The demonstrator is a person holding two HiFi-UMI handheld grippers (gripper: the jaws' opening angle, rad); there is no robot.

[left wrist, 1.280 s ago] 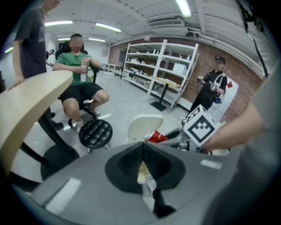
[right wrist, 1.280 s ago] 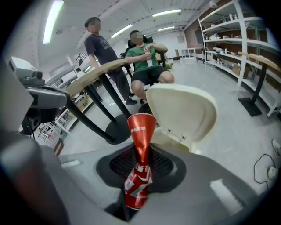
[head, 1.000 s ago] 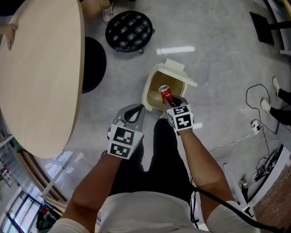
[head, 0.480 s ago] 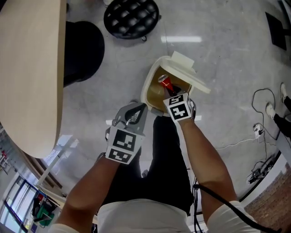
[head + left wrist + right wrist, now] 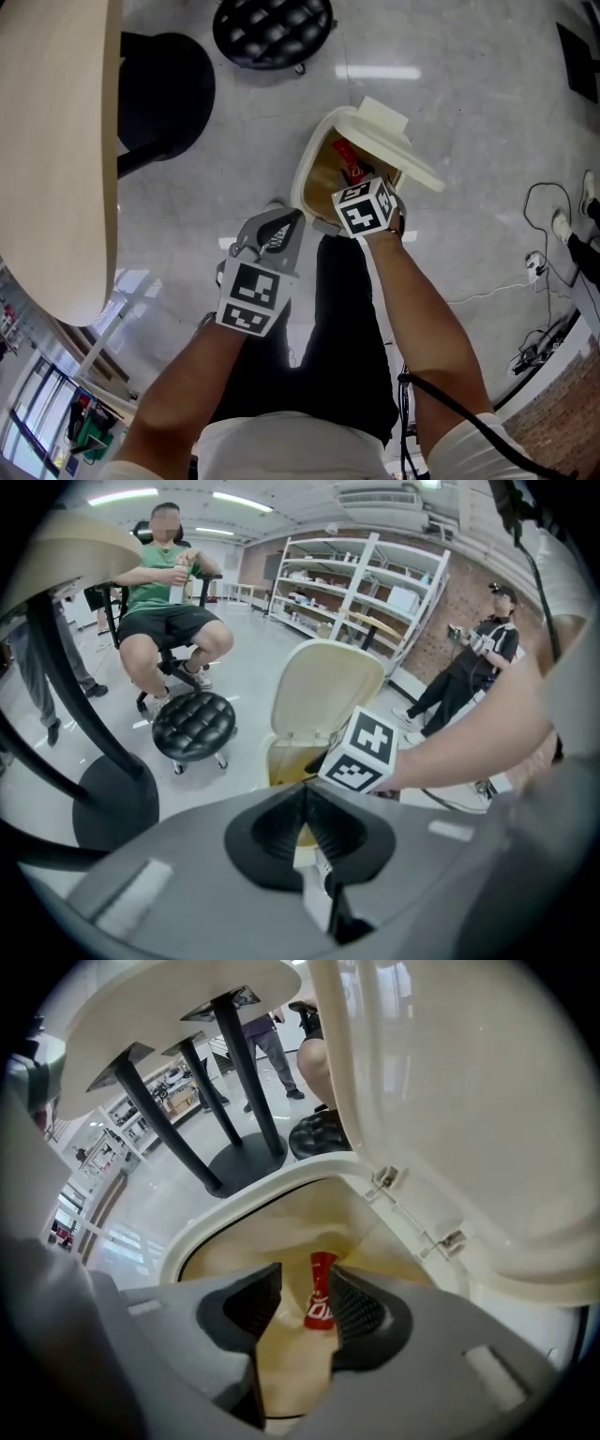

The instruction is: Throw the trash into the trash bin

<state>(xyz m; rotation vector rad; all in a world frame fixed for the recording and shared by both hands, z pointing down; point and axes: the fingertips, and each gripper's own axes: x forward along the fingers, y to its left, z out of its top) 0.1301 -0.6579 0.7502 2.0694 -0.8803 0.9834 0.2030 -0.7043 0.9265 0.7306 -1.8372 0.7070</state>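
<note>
Now the red can [image 5: 321, 1302] is let go over the open trash bin [image 5: 305, 178].
The right hand-held gripper's [image 5: 305, 1293] jaws have just spread, pads off it, so it falls in; the left hand-held gripper [image 5: 305, 794] is pinched together, idle.

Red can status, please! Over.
Right claw just opened, can loose between, inside bin. Left claw shut, empty. Lid up, nothing blocking.

You work in bright, even light from ceiling strip lights [image 5: 234, 497]. One throws a white bar of glare on the glossy floor [image 5: 487, 131], and shadows are soft. Your head view is sharp. Both gripper views bulge like a fisheye, bending lines at the edges and going black in the corners. Close to the lens, the left tool [image 5: 303, 794] and right tool [image 5: 302, 1277] look soft, and the trash bin [image 5: 234, 1206] glows dim yellow inside.
</note>
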